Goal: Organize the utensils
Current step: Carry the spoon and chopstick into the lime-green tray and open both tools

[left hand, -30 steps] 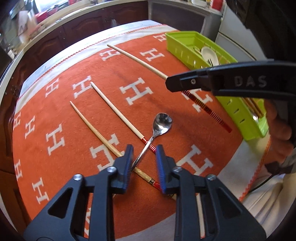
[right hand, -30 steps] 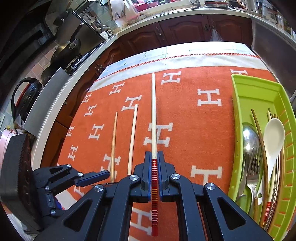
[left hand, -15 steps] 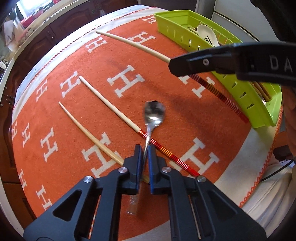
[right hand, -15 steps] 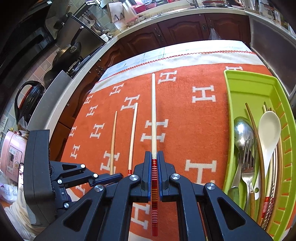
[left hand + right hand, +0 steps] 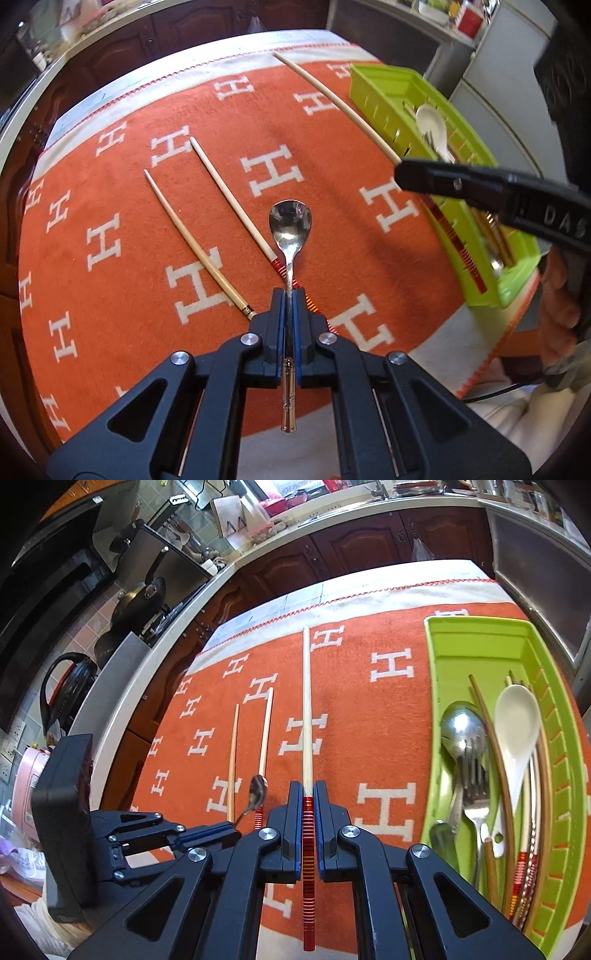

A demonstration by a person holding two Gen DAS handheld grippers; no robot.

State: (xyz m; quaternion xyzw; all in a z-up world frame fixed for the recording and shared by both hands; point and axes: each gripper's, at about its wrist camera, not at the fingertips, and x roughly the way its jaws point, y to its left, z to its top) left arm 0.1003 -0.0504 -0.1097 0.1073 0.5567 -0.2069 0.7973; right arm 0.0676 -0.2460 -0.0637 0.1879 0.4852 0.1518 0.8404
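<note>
- Left claw (image 5: pixel 291 295) clamped on a steel spoon (image 5: pixel 290 225) by the handle, bowl forward and clear of the cloth (image 5: pixel 110 221), handle end sticking out behind the pads.
- Jaws of that claw just closed onto the spoon within the last second.
- Right claw (image 5: pixel 307 794) clamped on a long chopstick (image 5: pixel 306 701) at its red-striped end, pale tip pointing away over the cloth, just left of the tray (image 5: pixel 436 686).
- Loose chopsticks on the cloth: two, side by side, between the claws — a plain one (image 5: pixel 195 243) and a red-banded one (image 5: pixel 232 199); the held spoon crosses above the red-banded one's striped end.
- Chopsticks outside the tray: three in all, counting the held one.
- Green tray at the right edge of the cloth, slotted walls, one compartment.
- In the tray: one white spoon (image 5: pixel 515 731), one large steel spoon (image 5: pixel 461 727), at least one fork (image 5: pixel 474 786), several chopsticks, brown and red-striped; exact count hard to tell, pieces overlapping.
- Orange cloth with white H marks covering the counter (image 5: pixel 277 605).
- Around: dark wood cabinets (image 5: pixel 332 557), pans (image 5: pixel 136 602) on a stove, a black kettle (image 5: pixel 62 698) at far left.
- A hand (image 5: pixel 561 295) behind the right claw, partly hiding the tray's near end in the left view.
</note>
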